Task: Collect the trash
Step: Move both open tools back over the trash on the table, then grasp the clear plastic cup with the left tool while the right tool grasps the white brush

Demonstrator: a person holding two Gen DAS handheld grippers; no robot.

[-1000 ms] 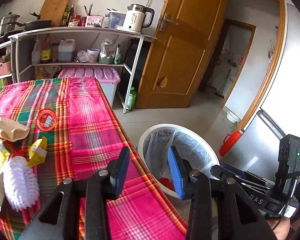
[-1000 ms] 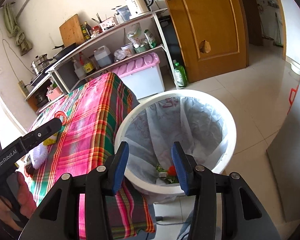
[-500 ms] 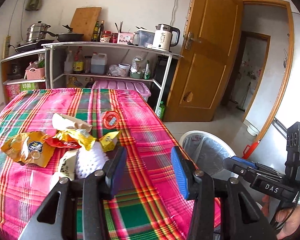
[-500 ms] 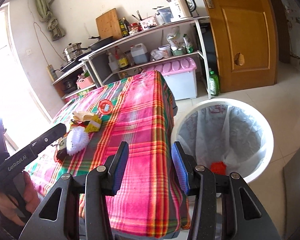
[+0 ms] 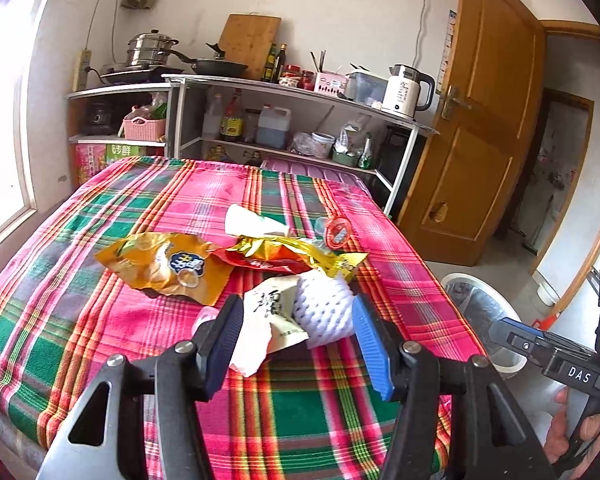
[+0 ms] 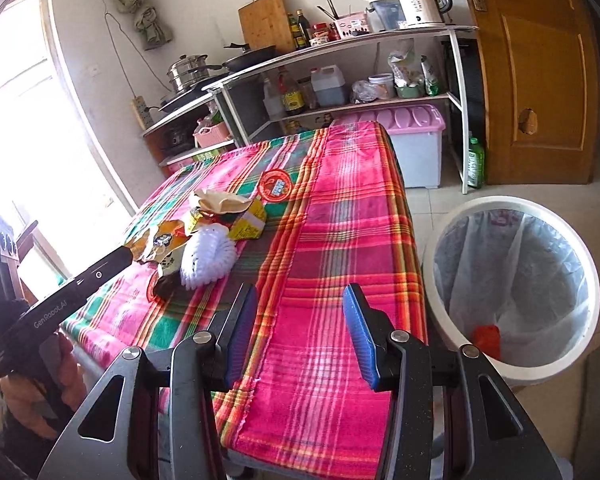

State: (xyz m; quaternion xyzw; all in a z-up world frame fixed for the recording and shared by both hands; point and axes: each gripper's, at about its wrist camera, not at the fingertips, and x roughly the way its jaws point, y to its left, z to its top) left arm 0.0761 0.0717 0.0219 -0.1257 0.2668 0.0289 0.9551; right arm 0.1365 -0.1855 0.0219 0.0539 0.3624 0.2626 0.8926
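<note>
In the lower centre of the left wrist view, the left tongs (image 5: 298, 336), empty and just opening wider, frame the white foam net (image 5: 326, 310) on the table (image 5: 100, 320), while the right tongs (image 6: 300, 332), released, hover nearer the bin (image 6: 512, 292) at right.

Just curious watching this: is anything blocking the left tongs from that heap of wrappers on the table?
Nothing visible. The left tongs, jaws just opened and empty, face the wrappers directly; only the white foam net and a paper packet, part of the heap, lie nearest.
</note>
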